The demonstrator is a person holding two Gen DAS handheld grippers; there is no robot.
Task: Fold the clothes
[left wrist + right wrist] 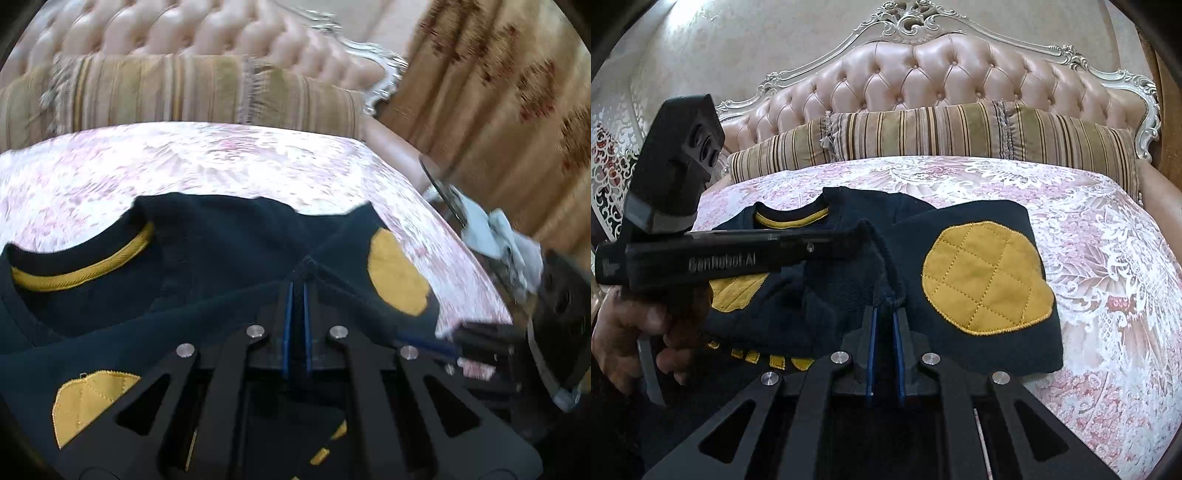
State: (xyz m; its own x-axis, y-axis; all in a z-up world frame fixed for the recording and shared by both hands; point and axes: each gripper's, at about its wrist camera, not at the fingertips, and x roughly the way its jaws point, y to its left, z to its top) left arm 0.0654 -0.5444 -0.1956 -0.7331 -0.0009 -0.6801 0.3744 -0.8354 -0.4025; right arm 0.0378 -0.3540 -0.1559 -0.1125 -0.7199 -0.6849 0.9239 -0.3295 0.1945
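Note:
A navy sweater (979,218) with a yellow-trimmed collar (792,221) lies partly folded on the bed. Its sleeve lies across the body, and a quilted yellow elbow patch (986,278) faces up. In the right wrist view my right gripper (886,308) is shut on a raised fold of the navy fabric at the near side. A hand (628,332) holds my left gripper (862,230), which reaches in from the left, tips at a fabric ridge. In the left wrist view the left gripper (297,282) is shut on a seam of the sweater (221,266), beside a yellow patch (397,280).
A pink and white lace bedspread (1089,258) covers the bed. A striped bolster pillow (942,133) lies against the tufted pink headboard (942,74). In the left wrist view, a brown curtain (498,92) and a pale cloth (498,236) on a glass edge sit off the bed's right side.

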